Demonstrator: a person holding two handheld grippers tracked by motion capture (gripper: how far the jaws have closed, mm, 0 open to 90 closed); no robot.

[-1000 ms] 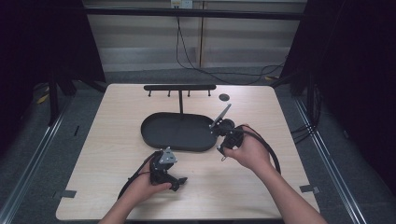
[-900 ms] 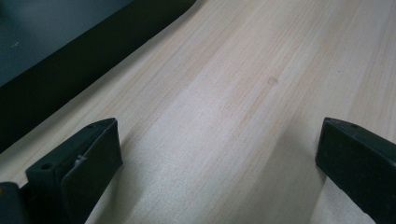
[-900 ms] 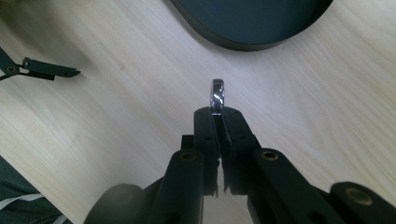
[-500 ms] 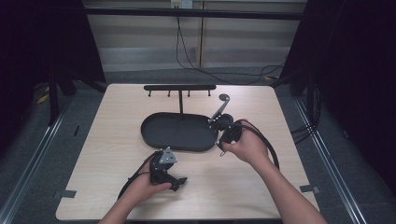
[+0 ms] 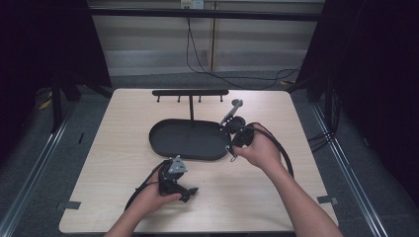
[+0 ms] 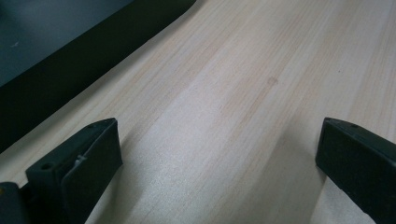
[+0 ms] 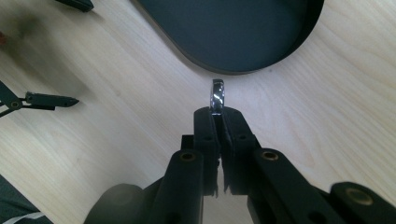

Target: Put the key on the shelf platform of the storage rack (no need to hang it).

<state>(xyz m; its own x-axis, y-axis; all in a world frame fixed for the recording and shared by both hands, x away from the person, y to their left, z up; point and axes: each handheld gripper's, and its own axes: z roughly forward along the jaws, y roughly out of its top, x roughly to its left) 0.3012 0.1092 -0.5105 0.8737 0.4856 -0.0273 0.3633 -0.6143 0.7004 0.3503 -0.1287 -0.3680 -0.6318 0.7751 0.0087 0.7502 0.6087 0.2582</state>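
Note:
A small silver ring (image 7: 217, 94) stands on edge between the tips of my right gripper (image 7: 217, 113), which is shut on it. Held just above the wood, the ring hangs beside the near rim of the black oval tray (image 7: 233, 32). In the high view my right gripper (image 5: 232, 147) sits at the tray's (image 5: 163, 143) right end, with its grey plate tilted up. My left gripper (image 5: 188, 191) rests on the table in front of the tray. It is open wide (image 6: 219, 140), with bare wood between its jaws.
A black T-shaped stand (image 5: 190, 93) with small hooks rises from the back of the tray. Cables trail from both grippers across the wooden table (image 5: 123, 113). One tip of the left gripper (image 7: 49, 99) lies at the left of the right gripper view.
My right gripper, with the ring in it, has moved a little away from the person, toward the tray's right end. The left gripper has stayed put.

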